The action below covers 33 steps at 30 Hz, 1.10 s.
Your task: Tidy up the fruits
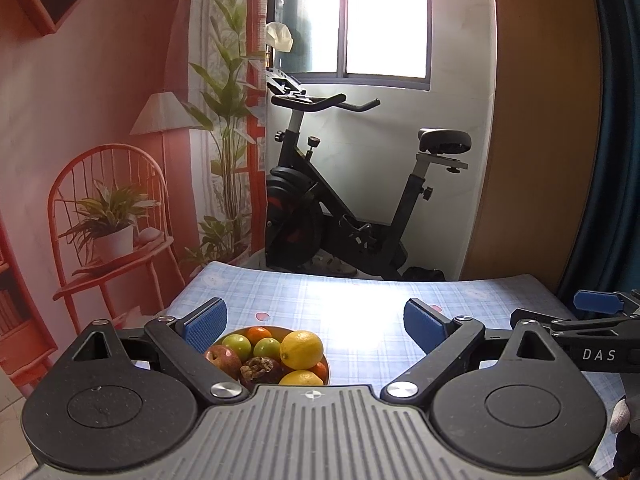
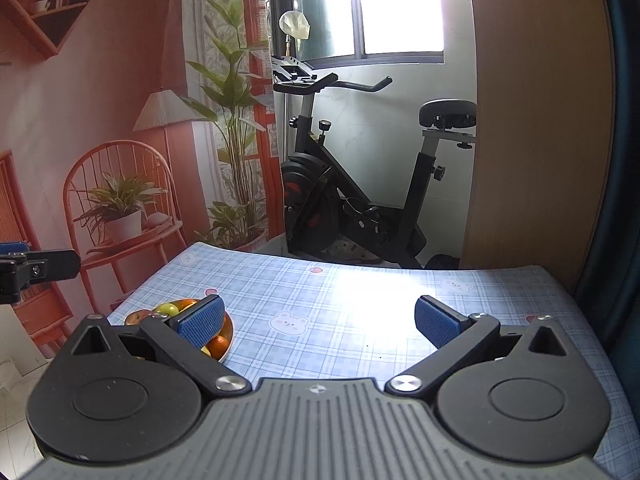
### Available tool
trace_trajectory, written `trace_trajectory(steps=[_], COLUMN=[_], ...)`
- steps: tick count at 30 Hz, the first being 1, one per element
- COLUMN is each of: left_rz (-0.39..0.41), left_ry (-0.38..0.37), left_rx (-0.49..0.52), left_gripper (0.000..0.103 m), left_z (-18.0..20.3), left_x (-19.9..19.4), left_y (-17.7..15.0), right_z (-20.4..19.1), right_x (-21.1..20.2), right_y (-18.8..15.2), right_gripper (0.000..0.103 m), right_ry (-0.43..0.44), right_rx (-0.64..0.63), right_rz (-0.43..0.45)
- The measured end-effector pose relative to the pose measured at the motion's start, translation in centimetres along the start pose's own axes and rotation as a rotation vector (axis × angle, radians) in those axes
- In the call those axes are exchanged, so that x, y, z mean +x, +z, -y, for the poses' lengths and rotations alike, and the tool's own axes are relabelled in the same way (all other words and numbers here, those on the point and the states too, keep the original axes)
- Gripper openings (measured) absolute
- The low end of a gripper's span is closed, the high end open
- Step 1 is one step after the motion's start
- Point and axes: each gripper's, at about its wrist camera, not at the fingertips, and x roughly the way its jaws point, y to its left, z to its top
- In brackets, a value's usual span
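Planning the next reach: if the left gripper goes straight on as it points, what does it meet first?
Probably bare tablecloth just right of the fruit bowl; the left gripper, open and empty, aims beside the lemon. Depth is uncertain.

Fruit bowl (image 1: 326,364) near rim hidden behind left gripper (image 1: 316,322) body; right wrist view: finger (image 2: 202,320) covers most fruit.

Bowl (image 1: 325,364) of fruit sits on the blue checked tablecloth (image 1: 360,300), near its left edge. Heaped inside: two lemons (image 1: 301,349), two green apples (image 1: 237,345), a red apple (image 1: 222,361), oranges (image 1: 258,334) at back and right rim, one dark brown, wrinkled fruit (image 1: 260,368) at the middle.
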Motion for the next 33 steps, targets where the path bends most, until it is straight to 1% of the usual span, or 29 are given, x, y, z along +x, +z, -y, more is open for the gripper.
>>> trace_trajectory(steps=[6,16,33], left_rz=[0.012,0.017,0.008], left_ry=[-0.004,-0.016,-0.019], left_rx=[-0.012,-0.033,-0.046], left_gripper=[0.097,0.097,0.097], left_z=[-0.1,-0.3,0.1], left_x=[-0.3,-0.8,-0.6], left_y=[0.1,0.2,0.3], right_z=[0.5,0.3,0.6], right_x=[-0.5,-0.9,-1.0], right_y=[0.0,0.1,0.7], right_gripper=[0.103,0.103,0.103], right_ry=[0.007,0.009,0.010], right_rx=[0.011,0.007,0.007], right_rz=[0.008,0.010,0.019])
